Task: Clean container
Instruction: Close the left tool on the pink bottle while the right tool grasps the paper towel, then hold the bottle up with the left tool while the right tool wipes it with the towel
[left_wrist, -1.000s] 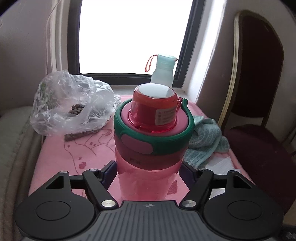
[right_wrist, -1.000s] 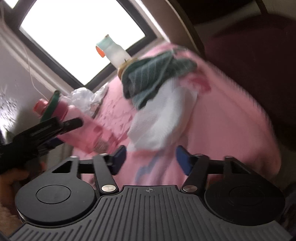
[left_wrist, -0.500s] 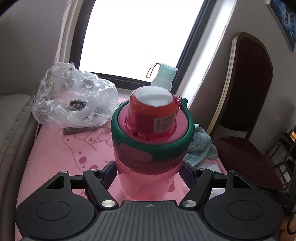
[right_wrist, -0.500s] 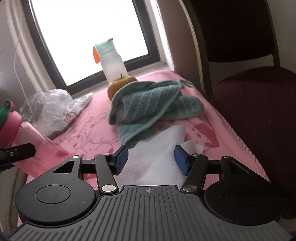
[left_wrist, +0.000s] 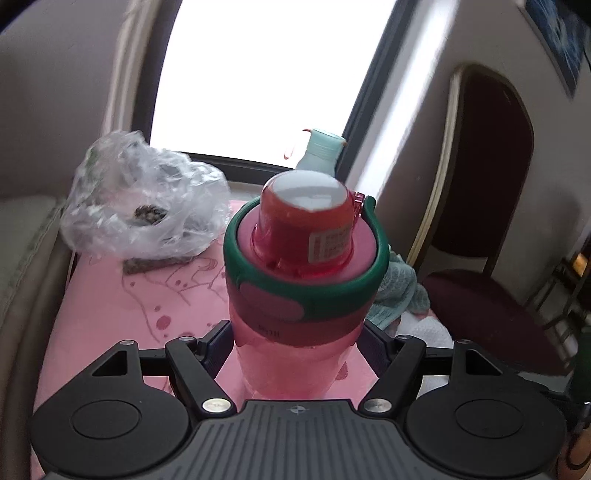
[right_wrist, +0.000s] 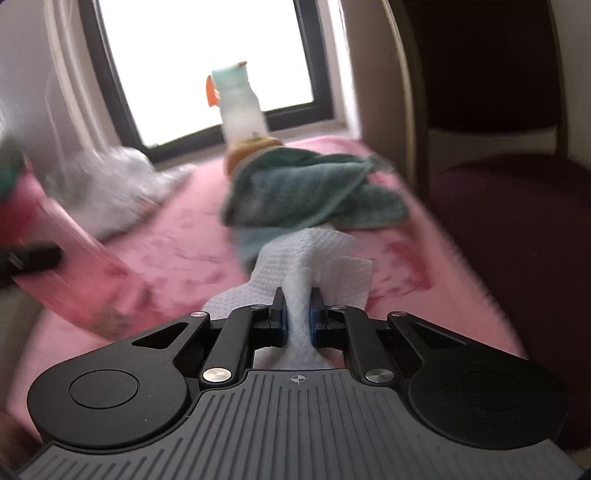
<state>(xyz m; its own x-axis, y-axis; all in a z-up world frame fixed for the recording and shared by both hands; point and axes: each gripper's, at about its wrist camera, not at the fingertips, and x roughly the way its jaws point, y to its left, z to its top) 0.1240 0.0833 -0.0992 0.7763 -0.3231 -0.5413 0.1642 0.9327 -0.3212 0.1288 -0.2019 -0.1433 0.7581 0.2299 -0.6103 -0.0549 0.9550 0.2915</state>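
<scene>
The left gripper (left_wrist: 295, 345) is clamping its fingers (left_wrist: 216, 345) around the body of the pink bottle (left_wrist: 301, 295), holding it upright above the pink-covered desk (left_wrist: 122, 314). The right gripper (right_wrist: 297, 319) is pinching a white paper towel (right_wrist: 314, 258) between fingers pressed nearly together, just in front of a green cloth (right_wrist: 306, 195). Step in hand, as judged: picking up the wiping material. The next move is calling for bringing the towel across to the bottle, at far left in the right view, and rubbing its surface.
</scene>
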